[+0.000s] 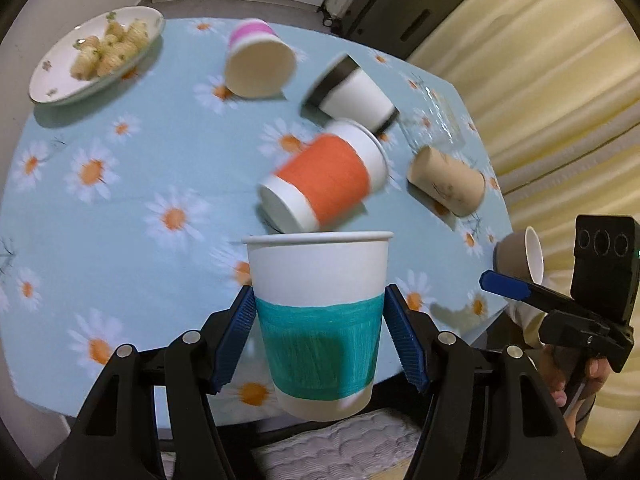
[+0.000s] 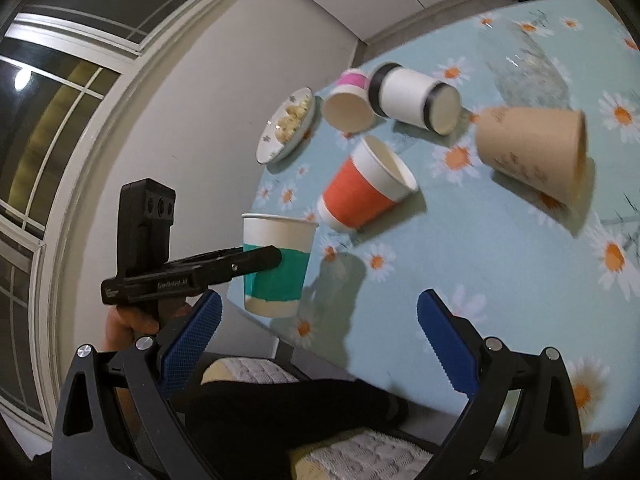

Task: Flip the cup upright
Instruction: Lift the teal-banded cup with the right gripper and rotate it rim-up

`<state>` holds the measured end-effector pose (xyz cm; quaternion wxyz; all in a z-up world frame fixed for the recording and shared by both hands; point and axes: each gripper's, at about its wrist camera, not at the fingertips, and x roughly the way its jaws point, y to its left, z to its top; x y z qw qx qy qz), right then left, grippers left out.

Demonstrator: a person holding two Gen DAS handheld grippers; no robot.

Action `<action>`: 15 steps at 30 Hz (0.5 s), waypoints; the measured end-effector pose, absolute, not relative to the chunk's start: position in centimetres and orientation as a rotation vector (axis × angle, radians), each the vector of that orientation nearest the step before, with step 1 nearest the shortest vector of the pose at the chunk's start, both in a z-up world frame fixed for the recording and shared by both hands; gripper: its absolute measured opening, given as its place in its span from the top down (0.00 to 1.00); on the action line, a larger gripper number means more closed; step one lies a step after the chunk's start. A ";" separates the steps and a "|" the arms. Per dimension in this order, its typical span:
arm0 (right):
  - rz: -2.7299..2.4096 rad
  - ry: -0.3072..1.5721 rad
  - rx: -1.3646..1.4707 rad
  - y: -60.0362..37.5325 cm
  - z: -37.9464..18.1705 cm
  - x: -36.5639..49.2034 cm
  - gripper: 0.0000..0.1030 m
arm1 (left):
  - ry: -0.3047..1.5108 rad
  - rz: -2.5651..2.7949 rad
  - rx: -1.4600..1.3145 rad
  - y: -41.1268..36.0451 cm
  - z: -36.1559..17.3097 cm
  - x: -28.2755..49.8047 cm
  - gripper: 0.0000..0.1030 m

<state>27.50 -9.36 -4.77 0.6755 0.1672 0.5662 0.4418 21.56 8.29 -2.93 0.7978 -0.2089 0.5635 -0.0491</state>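
the left gripper (image 1: pixel 320 332) clamps the teal-banded cup (image 1: pixel 318 320) by its sides, blue pads (image 1: pixel 236 336) pressed on the teal band. the cup is upright, mouth up, and held in the air at the near edge of the table (image 1: pixel 120 240), its base over the table rim. in the right wrist view the same cup (image 2: pixel 276 264) hangs just off the table's edge (image 2: pixel 256 312), with a strip of bare cloth beside it. the right gripper (image 2: pixel 320 340) is spread wide and holds nothing, off the near edge. beyond lie the orange cup (image 1: pixel 324 182), the black-banded cup (image 1: pixel 352 92), the pink cup (image 1: pixel 258 60) and the brown cup (image 1: pixel 446 182), all on their sides. another brown cup (image 1: pixel 520 256) lies at the right rim. a plate of food (image 1: pixel 96 54) sits at the far left edge. the left half of the cloth is open.
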 end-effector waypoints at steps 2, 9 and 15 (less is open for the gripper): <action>0.983 1.283 0.379 -10.3 -5.0 27.3 0.05 | 1.214 -0.124 -0.482 6.9 -3.9 21.6 0.39; 0.977 1.304 0.416 -12.9 -5.4 26.8 0.05 | 1.235 -0.145 -0.535 3.4 -6.9 22.1 0.39; 0.973 1.319 0.427 -13.5 -5.5 26.8 0.05 | 1.239 -0.139 -0.551 2.4 -7.7 22.2 0.39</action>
